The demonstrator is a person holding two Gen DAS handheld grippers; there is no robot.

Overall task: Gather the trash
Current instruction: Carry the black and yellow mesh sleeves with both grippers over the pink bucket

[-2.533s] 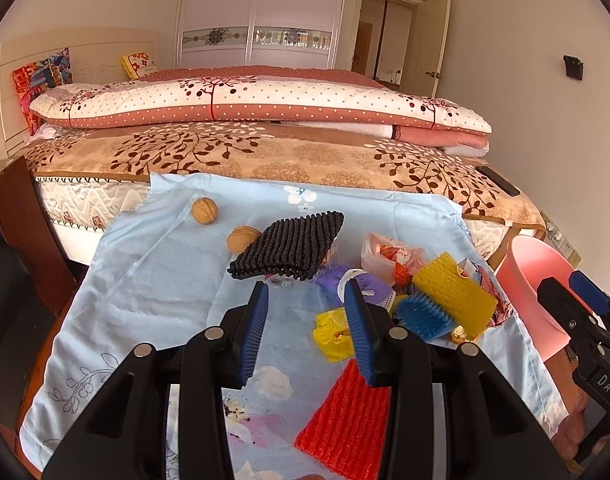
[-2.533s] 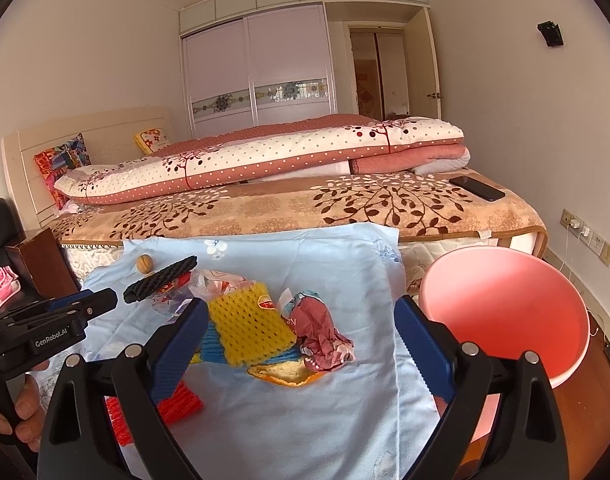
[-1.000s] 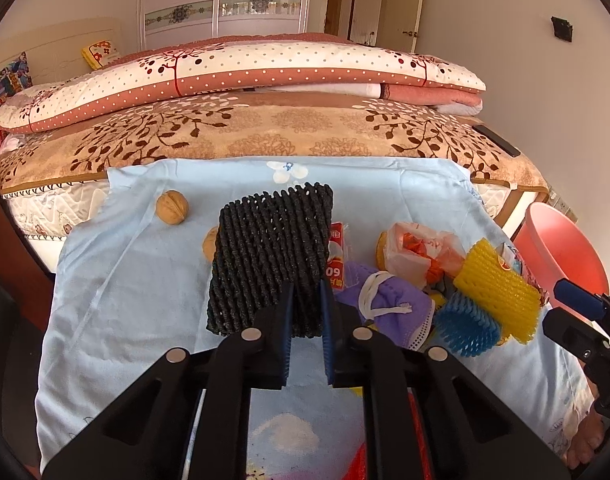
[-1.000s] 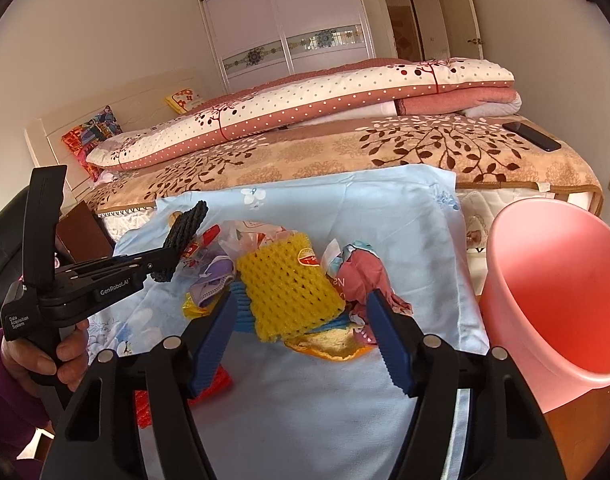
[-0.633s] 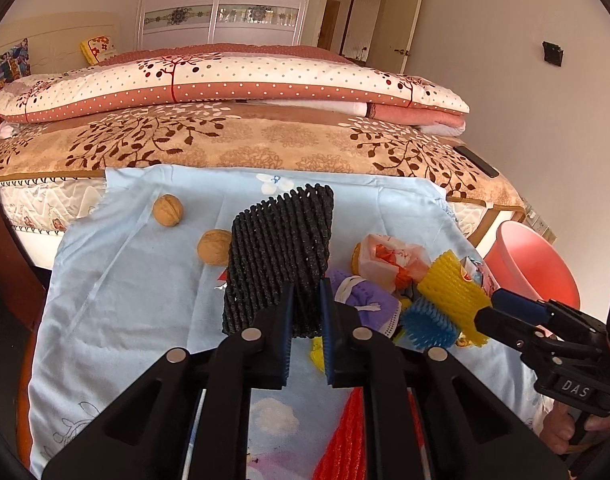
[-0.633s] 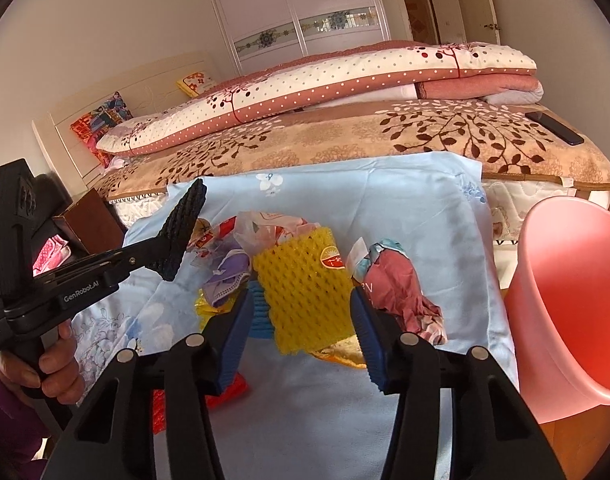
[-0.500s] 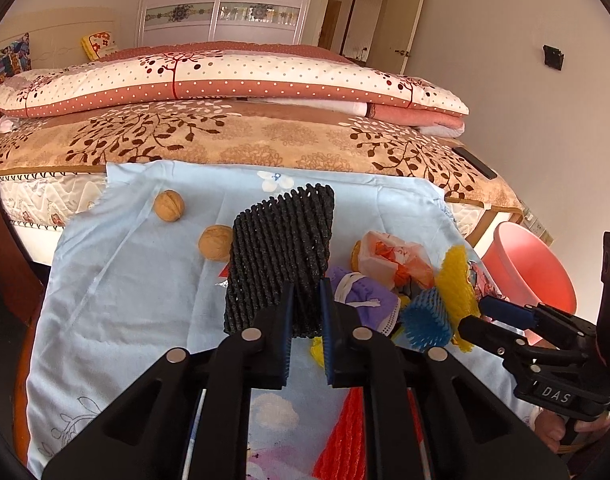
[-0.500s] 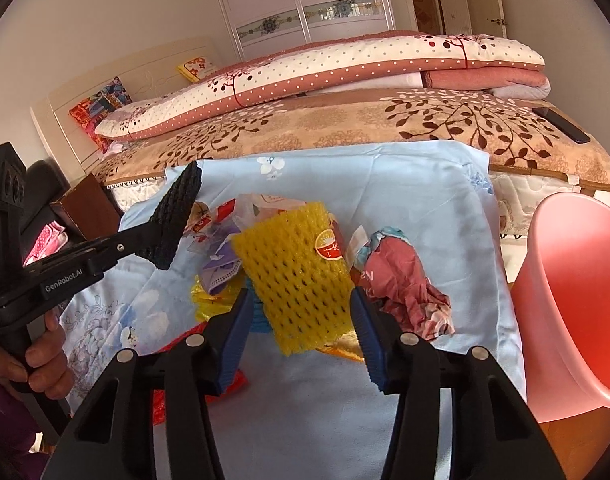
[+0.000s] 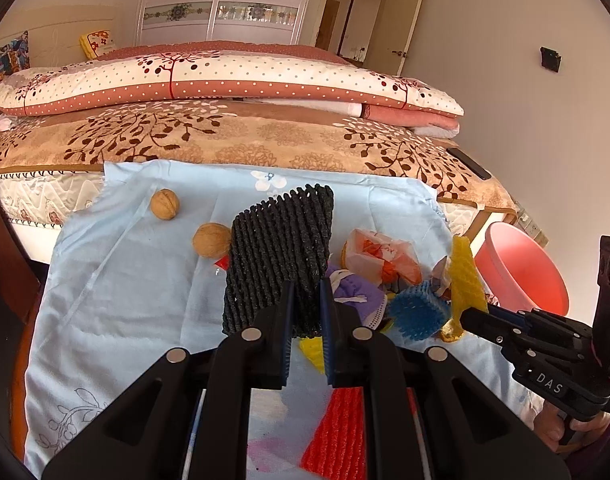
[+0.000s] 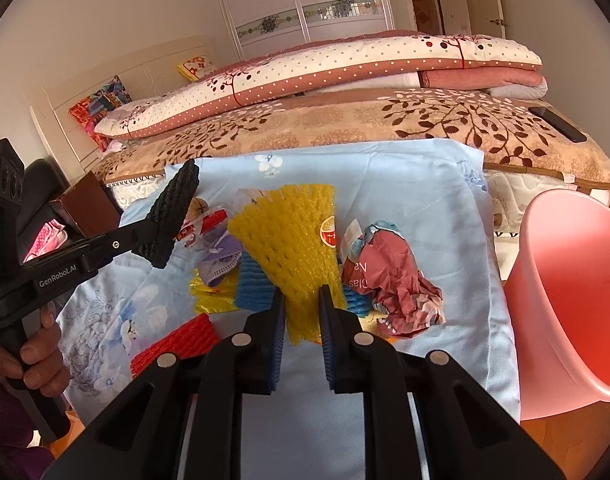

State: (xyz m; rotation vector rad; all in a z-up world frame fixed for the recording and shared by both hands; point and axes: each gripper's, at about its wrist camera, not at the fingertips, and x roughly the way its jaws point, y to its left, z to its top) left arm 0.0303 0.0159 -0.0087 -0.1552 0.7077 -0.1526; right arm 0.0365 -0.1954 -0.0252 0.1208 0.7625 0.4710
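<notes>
My left gripper [image 9: 305, 312] is shut on a black foam net [image 9: 281, 256] and holds it lifted above the blue cloth [image 9: 125, 288]. It also shows in the right wrist view [image 10: 173, 216]. My right gripper [image 10: 301, 304] is shut on a yellow foam net [image 10: 293, 248], raised off the pile; the net appears edge-on in the left wrist view [image 9: 467, 276]. Under it lie a blue foam net [image 10: 253, 284], a crumpled red wrapper [image 10: 397, 280], a purple mask [image 9: 357, 296], a red foam net [image 10: 177, 344] and a plastic bag [image 9: 381, 252]. A pink bin [image 10: 577, 292] stands to the right.
Two walnuts [image 9: 165, 210] [image 9: 211, 240] lie on the cloth at the left. A bed with a brown patterned blanket [image 9: 245, 136] and a folded quilt is behind. A phone [image 10: 557, 124] lies on the bed's right edge. A dark wooden piece [image 10: 85, 208] stands at the left.
My left gripper closed on the black net and lifted it. My right gripper closed on the yellow net and raised it off the pile.
</notes>
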